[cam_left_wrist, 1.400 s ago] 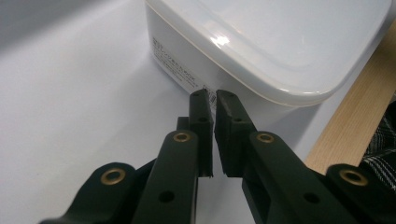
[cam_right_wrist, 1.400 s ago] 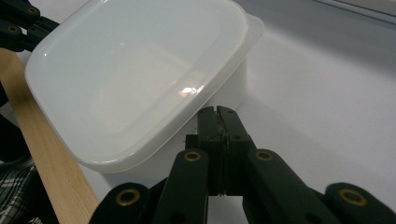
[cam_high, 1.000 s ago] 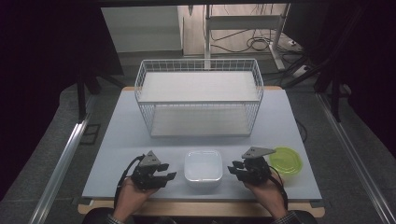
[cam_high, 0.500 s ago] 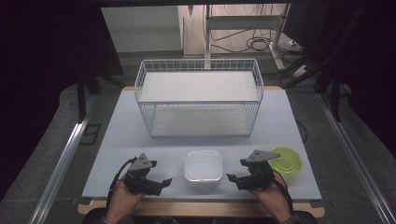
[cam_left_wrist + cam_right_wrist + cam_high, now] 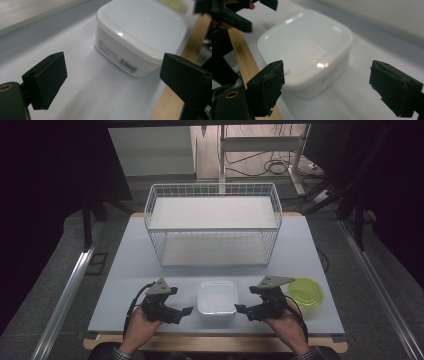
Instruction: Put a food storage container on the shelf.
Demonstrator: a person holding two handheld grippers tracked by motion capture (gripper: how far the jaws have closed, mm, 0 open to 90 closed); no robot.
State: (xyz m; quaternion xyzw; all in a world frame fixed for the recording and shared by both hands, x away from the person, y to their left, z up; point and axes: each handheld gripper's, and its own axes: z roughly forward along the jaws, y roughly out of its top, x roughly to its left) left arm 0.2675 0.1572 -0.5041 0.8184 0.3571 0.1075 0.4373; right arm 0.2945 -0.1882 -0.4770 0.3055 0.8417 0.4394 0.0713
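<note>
**Desk:** What sits at the centre?

**Photographer:** A white plastic box (image 5: 216, 296) with its lid on, near the front edge of the pale table (image 5: 125, 265), between two hand-held grippers.

**Desk:** And the grippers?

**Photographer:** The left gripper (image 5: 186, 310) points at the box from its left, the right gripper (image 5: 239, 309) from its right. Both have just been opening, and their jaws stand wide apart with nothing between the pads. In the left gripper view the box (image 5: 140, 37) lies ahead of the jaws, its barcode label facing the camera; in the right gripper view the box (image 5: 309, 52) sits just beyond the tips. Neither touches it.

**Desk:** Anything else on the table?

**Photographer:** A white wire basket (image 5: 214, 227) farther back, well apart from the box, and a yellow-green round lid (image 5: 306, 291) just beside the right gripper, at the table's right.
</note>
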